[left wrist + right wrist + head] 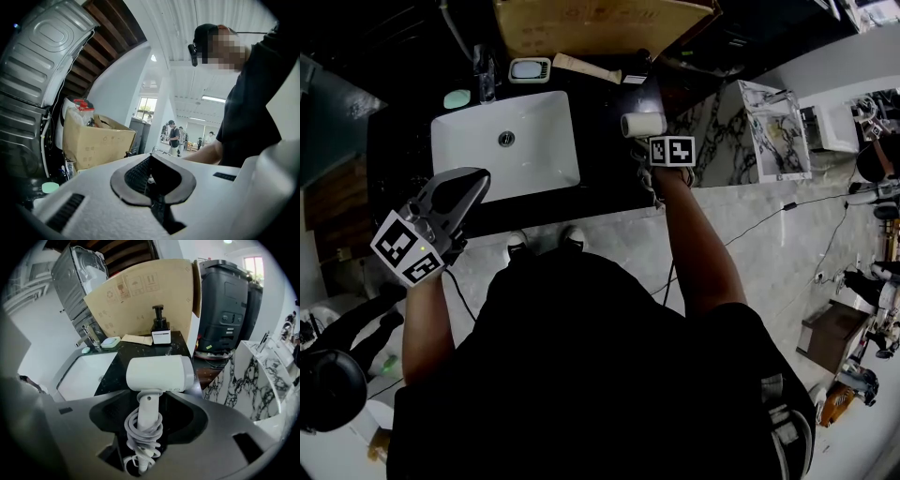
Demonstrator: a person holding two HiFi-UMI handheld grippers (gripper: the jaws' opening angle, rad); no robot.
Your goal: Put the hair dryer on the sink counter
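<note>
Person w/ two hand-held grippers at a dark sink counter point(605, 183). The white hair dryer point(159, 373) is at the counter's right end, right of the white basin point(534, 155), cord wound round its handle. Right gripper point(150, 411): jaws spread wide, handle btwn them, pads not pressing it. Left gripper point(472, 180) is raised well apart, front-left of the basin, jaws together, nothing in them. Pump bottle point(161, 331) and cardboard sheet point(140, 291) stand at the back.

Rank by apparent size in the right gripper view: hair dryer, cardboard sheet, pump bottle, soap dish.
1. cardboard sheet
2. hair dryer, though its nearness to the camera inflates it
3. pump bottle
4. soap dish
</note>
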